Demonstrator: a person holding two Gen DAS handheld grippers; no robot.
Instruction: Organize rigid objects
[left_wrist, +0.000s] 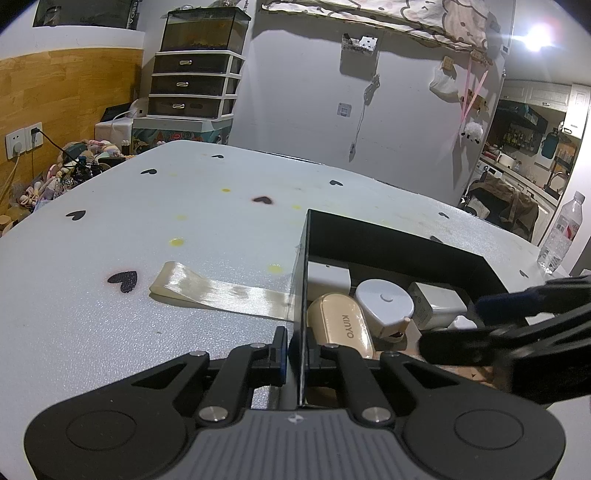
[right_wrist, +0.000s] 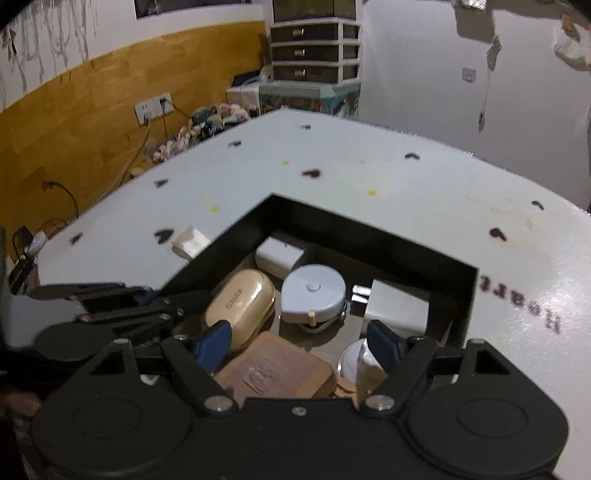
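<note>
Evidently to steady it, the left gripper (left_wrist: 296, 350) clamps the black box (left_wrist: 388, 236) wall, while the right gripper (right_wrist: 301, 343) hovers inside, jaws apart.

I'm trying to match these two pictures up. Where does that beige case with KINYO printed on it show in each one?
Left wrist view: the beige case lies low and right of centre, inside the black box, just beyond the left tool.
Right wrist view: the case sits left of centre in the box.
Shared landmark: the round white tape measure beside it on its right.
</note>
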